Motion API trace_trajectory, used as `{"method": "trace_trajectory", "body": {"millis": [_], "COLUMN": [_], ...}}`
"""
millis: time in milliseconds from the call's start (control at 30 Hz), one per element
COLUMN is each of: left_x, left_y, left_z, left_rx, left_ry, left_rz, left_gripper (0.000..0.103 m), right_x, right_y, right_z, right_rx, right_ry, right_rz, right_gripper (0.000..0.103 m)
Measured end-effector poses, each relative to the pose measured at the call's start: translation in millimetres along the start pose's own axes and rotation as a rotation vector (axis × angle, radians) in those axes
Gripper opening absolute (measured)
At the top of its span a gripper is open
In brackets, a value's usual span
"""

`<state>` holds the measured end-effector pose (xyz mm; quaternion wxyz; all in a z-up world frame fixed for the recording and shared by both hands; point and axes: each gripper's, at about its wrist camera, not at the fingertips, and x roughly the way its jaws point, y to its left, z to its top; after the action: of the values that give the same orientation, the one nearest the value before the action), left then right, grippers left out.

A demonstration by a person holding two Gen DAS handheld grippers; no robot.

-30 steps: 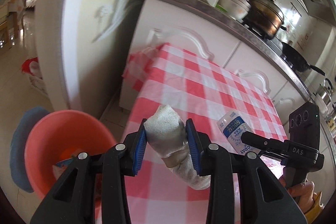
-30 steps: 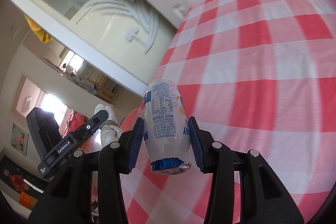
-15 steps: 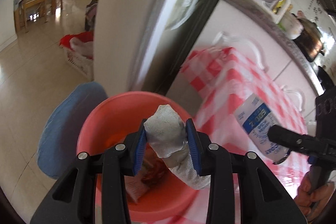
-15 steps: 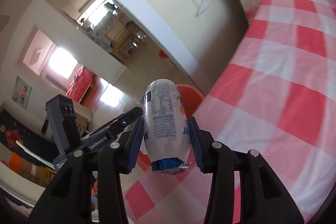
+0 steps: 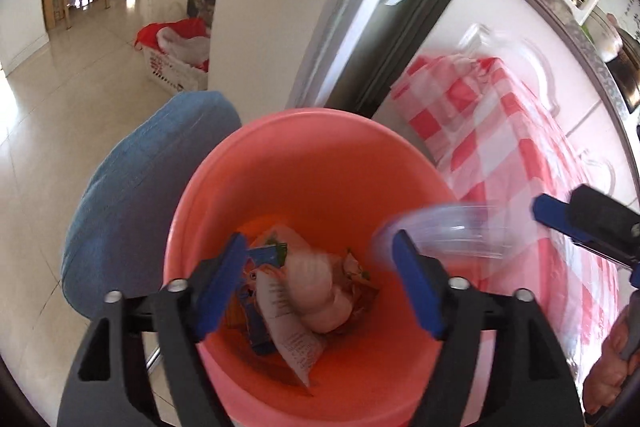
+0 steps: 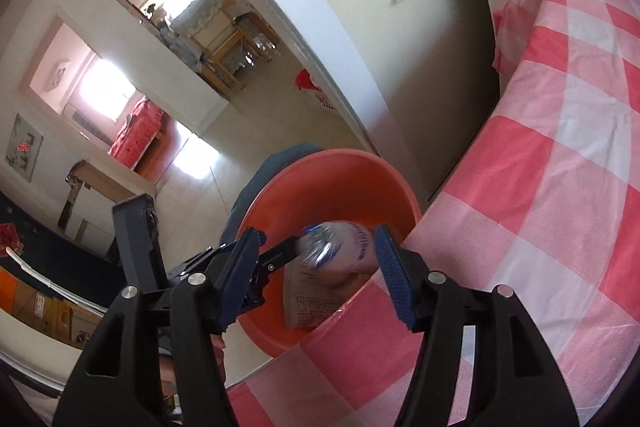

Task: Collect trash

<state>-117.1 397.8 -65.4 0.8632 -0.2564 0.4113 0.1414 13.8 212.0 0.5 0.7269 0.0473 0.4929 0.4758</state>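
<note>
Both grippers are opening over the pink bucket (image 5: 312,155): the left gripper (image 5: 320,279) has its fingers spread above a wad of paper (image 5: 316,291) lying inside, and the right gripper (image 6: 316,271) is spreading around a falling bottle (image 6: 340,251). The bottle looks light, stiff and slick, best taken around its middle; the wad looks soft and squashes anywhere.
</note>
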Motion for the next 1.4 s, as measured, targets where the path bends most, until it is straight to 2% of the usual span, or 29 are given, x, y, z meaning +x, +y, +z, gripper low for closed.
{"method": "trace_trajectory", "body": {"millis": [33,100,167,200,333,433,567,700,867,1000,1100,1400], "left_x": [-1,-3,-8,-12,-20,-28,-42,-63,-94,-118,-133,-174], "left_y": [2,4,3,1,-6,-13,-28,-56,-102,-151,-185,-273], "left_z": [-1,-1,-1,-1,3,5,10,14,15,8,-3,-33], "left_rx": [-0.005,-0.012,-0.003,0.009,0.055,0.078,0.111,0.17,0.245,0.321,0.37,0.48], "left_ry": [-0.002,-0.005,-0.019,-0.03,-0.04,-0.047,-0.096,-0.164,-0.246,-0.306,-0.325,-0.344], "left_rz": [0.002,-0.001,0.029,0.054,0.105,0.147,0.18,0.187,0.145,0.082,0.04,-0.089], "left_gripper": [0.082,0.084,0.092,0.093,0.093,0.093,0.093,0.093,0.095,0.097,0.097,0.098], "right_x": [-4,-16,-31,-38,-64,-86,-113,-133,-165,-199,-225,-313], "right_y": [0,0,-3,-5,-17,-25,-33,-44,-56,-58,-57,-43], "right_z": [-1,-5,-10,-13,-24,-35,-52,-61,-75,-90,-101,-138], "right_rx": [0.001,0.003,-0.004,-0.002,0.018,0.017,-0.001,0.031,0.056,0.076,0.093,0.109], "right_ry": [-0.014,-0.046,-0.088,-0.106,-0.169,-0.216,-0.261,-0.278,-0.322,-0.361,-0.395,-0.544], "right_rz": [-0.006,-0.059,-0.089,-0.103,-0.151,-0.226,-0.339,-0.393,-0.449,-0.5,-0.538,-0.692], "right_gripper": [0.063,0.079,0.08,0.08,0.083,0.084,0.085,0.086,0.087,0.087,0.092,0.093]}}
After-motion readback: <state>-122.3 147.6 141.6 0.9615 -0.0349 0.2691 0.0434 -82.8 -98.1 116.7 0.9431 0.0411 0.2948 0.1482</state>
